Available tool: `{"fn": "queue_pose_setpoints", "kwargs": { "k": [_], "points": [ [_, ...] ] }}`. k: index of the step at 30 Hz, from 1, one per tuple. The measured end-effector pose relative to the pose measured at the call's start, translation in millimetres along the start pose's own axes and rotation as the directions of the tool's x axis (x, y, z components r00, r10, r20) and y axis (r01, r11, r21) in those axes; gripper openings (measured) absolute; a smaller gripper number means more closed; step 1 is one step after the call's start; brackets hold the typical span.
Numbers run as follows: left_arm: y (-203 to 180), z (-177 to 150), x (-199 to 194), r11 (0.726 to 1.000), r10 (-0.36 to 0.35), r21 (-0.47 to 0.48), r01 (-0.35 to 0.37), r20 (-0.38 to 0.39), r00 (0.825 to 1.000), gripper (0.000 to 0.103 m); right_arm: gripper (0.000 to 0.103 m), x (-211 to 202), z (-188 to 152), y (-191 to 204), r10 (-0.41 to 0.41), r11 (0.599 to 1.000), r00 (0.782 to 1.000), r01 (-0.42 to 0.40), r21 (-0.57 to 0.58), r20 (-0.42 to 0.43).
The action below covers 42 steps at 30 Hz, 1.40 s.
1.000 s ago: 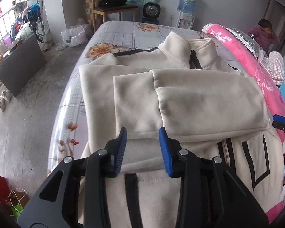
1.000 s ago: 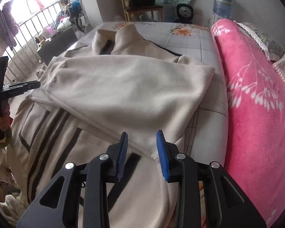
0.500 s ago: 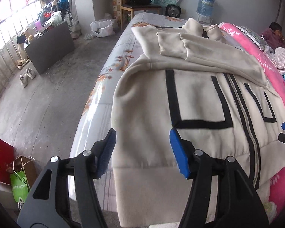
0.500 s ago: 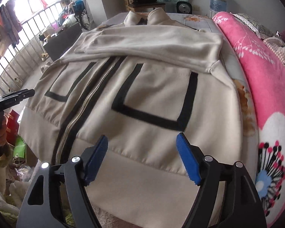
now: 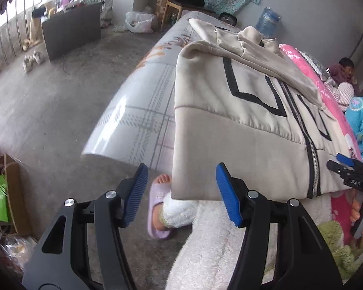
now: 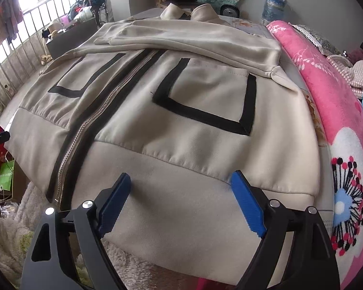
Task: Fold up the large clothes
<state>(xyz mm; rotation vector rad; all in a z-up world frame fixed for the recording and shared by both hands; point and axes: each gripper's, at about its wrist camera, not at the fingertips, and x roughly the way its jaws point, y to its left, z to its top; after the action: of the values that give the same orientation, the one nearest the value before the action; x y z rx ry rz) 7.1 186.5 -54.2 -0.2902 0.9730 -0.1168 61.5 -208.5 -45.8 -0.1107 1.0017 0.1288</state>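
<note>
Two grippers, jaws wide, hold nothing: left gripper (image 5: 181, 191) brackets the near-left hem corner of the beige zip jacket (image 6: 181, 111), right gripper (image 6: 181, 200) the right hem. Jacket lies front-up on the bed (image 5: 138, 111), sleeves crossed far, hem overhanging near edge; presumably staged for folding hem toward collar.

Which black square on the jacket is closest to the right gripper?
The black-outlined pocket on the pink blanket side of the zipper. It sits ahead of the right gripper; the other pocket is across the zipper.
</note>
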Motion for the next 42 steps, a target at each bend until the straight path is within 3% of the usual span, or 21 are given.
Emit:
{"fn": "queue_pose_setpoints", "kwargs": {
  "k": [5, 10, 12, 13, 15, 19, 23, 26, 29, 32, 34, 36, 37, 38, 39, 40, 42],
  "points": [
    [15.9, -11.4, 16.4, 0.981, -0.148, -0.133, 0.143, -0.026, 0.989, 0.056, 0.085, 0.5, 0.3, -0.1, 0.009, 1.000, 1.000, -0.009, 0.007, -0.001],
    [22.9, -13.0, 20.5, 0.953, -0.225, -0.209, 0.220, -0.003, 0.974, 0.052, 0.084, -2.9, 0.7, -0.3, 0.019, 1.000, 1.000, -0.019, 0.016, 0.001],
    [19.6, -12.3, 10.9, 0.947, -0.260, -0.188, 0.260, 0.026, 0.965, 0.042, 0.085, -10.1, 1.3, 0.5, 0.033, 0.999, 0.999, -0.034, 0.022, 0.015],
    [17.6, -11.5, 6.0, 0.948, -0.263, -0.175, 0.265, 0.037, 0.964, 0.041, 0.085, -14.4, 1.5, 2.2, 0.036, 0.999, 0.999, -0.037, 0.021, 0.027],
    [15.4, -11.3, -1.2, 0.953, -0.251, -0.161, 0.255, 0.044, 0.967, 0.029, 0.085, -24.1, 2.8, 8.7, 0.045, 0.999, 0.997, -0.046, 0.005, 0.057],
    [18.6, -6.9, -8.8, 0.951, -0.244, -0.187, 0.247, 0.036, 0.969, 0.007, 0.085, -40.6, 8.6, 39.5, 0.166, 0.984, 0.979, -0.158, -0.076, 0.116],
    [15.9, -2.9, -23.5, 0.938, -0.287, -0.182, 0.295, 0.070, 0.956, 0.007, 0.085, -45.9, 13.1, 94.7, 0.297, 0.934, 0.947, -0.263, -0.240, 0.119],
    [12.7, 0.7, -27.0, 0.933, -0.300, -0.186, 0.307, 0.063, 0.952, 0.006, 0.085, -42.3, 13.8, 142.2, 0.380, 0.870, 0.920, -0.323, -0.371, 0.091],
    [8.4, 9.7, -32.5, 0.909, -0.355, -0.204, 0.364, 0.077, 0.932, 0.006, 0.085, -38.5, 13.2, 186.6, 0.440, 0.804, 0.895, -0.354, -0.478, 0.077],
    [6.7, 18.3, -38.2, 0.882, -0.406, -0.222, 0.415, 0.089, 0.910, 0.006, 0.084, -32.4, 11.0, 219.6, 0.456, 0.764, 0.887, -0.346, -0.545, 0.074],
    [5.4, 23.5, -39.9, 0.867, -0.430, -0.234, 0.440, 0.096, 0.898, 0.006, 0.076, -28.4, 8.8, 235.7, 0.450, 0.750, 0.890, -0.330, -0.573, 0.076],
    [4.8, 26.4, -40.4, 0.856, -0.446, -0.242, 0.457, 0.102, 0.889, 0.007, 0.046, -20.6, 9.8, 243.2, 0.425, 0.761, 0.903, -0.316, -0.567, 0.067],
    [4.7, 26.6, -39.7, 0.851, -0.454, -0.246, 0.464, 0.101, 0.885, 0.007, 0.037, -16.8, 10.8, 244.2, 0.401, 0.777, 0.914, -0.298, -0.554, 0.071],
    [4.7, 26.7, -38.2, 0.851, -0.453, -0.251, 0.461, 0.096, 0.887, 0.007, 0.017, -15.1, 11.6, 243.3, 0.384, 0.788, 0.920, -0.284, -0.547, 0.076],
    [6.1, 26.0, -37.1, 0.849, -0.453, -0.257, 0.461, 0.093, 0.886, 0.009, 0.008, -15.6, 12.1, 240.7, 0.391, 0.792, 0.917, -0.293, -0.535, 0.076],
    [7.2, 25.2, -34.8, 0.843, -0.462, -0.265, 0.469, 0.090, 0.882, 0.012, 0.007, -16.1, 13.7, 238.2, 0.399, 0.798, 0.914, -0.303, -0.521, 0.079],
    [11.3, 24.3, -29.6, 0.822, -0.486, -0.295, 0.488, 0.084, 0.870, 0.035, 0.006, -19.3, 14.6, 233.3, 0.412, 0.806, 0.907, -0.317, -0.501, 0.089]
  ]
}}
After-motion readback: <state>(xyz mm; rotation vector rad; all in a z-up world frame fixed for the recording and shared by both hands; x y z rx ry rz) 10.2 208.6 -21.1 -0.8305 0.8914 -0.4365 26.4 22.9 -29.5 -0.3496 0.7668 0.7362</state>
